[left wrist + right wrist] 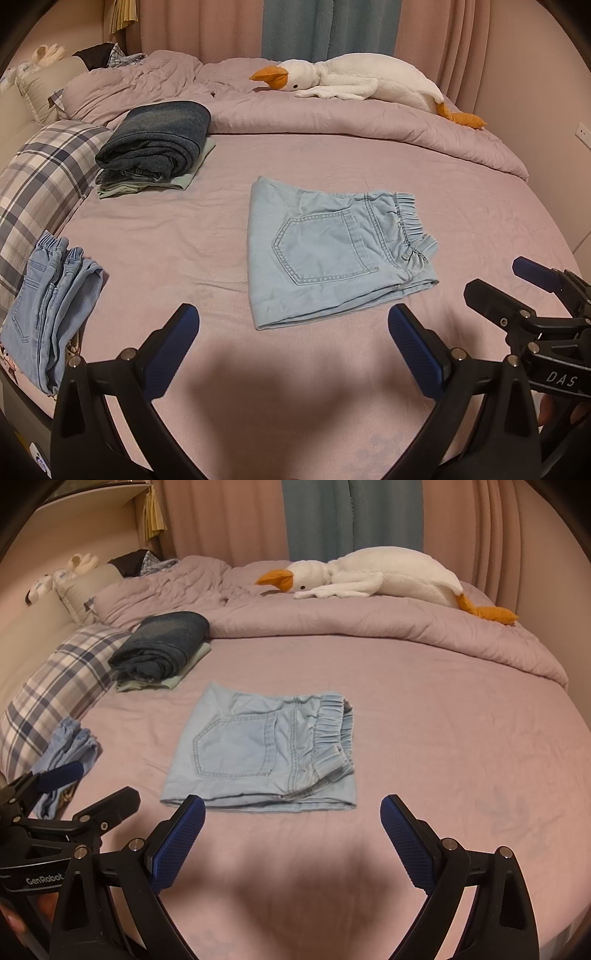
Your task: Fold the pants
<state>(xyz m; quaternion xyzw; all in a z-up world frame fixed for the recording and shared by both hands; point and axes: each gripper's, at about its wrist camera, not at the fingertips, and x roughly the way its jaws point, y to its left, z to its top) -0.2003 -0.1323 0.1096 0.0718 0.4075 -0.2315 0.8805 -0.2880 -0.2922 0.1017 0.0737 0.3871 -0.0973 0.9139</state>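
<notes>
A plush goose (354, 75) lies on the bunched duvet (332, 114), a plaid pillow (40, 177) at left.

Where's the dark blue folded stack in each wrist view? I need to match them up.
Left wrist: dark blue folded stack upper left, beside the plaid pillow.
Right wrist: stack upper left, smaller.
Shared landmark: plush goose on the far duvet.

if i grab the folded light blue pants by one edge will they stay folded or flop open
The light blue pants look like thin soft denim, so they would probably sag and unfold. Loose layers show at the elastic waistband. On the smooth sheet they likely slide if pushed.
</notes>
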